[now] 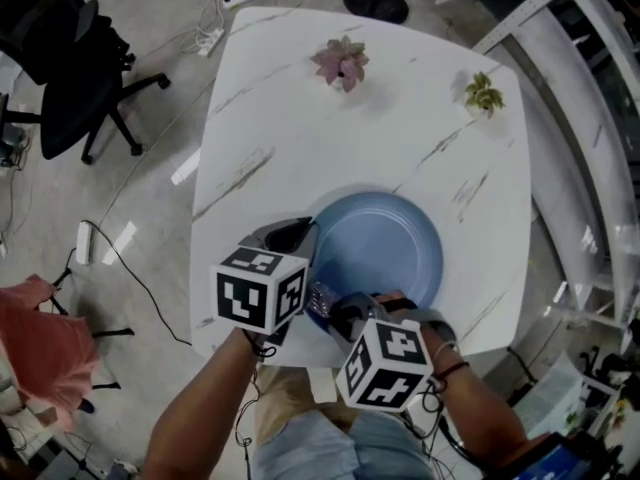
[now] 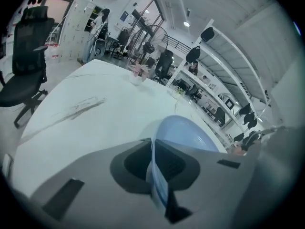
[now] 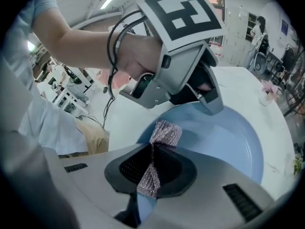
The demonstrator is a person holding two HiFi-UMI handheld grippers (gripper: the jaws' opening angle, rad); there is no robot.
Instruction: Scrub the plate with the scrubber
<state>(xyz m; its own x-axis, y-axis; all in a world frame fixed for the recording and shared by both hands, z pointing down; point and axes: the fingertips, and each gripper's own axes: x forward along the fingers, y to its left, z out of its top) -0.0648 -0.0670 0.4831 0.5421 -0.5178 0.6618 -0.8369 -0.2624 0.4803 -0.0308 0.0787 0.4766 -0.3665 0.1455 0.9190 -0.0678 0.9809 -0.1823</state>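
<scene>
A round blue plate (image 1: pixel 385 248) lies near the front edge of the white marble table (image 1: pixel 300 138). My left gripper (image 1: pixel 300 234) is shut on the plate's left rim; in the left gripper view the rim (image 2: pixel 157 175) runs edge-on between the jaws, with the plate (image 2: pixel 190 130) beyond. My right gripper (image 1: pixel 335 308) is over the plate's near-left edge, shut on a silver mesh scrubber (image 1: pixel 320 298). In the right gripper view the scrubber (image 3: pixel 164 132) sticks out of the jaws over the plate (image 3: pixel 228 137), close to the left gripper (image 3: pixel 209 101).
A pink potted plant (image 1: pixel 342 63) and a green one (image 1: pixel 484 94) stand at the table's far side. A black office chair (image 1: pixel 60 68) and floor cables (image 1: pixel 110 258) are on the left, a red cloth (image 1: pixel 40 348) lower left, metal shelving (image 1: pixel 590 168) on the right.
</scene>
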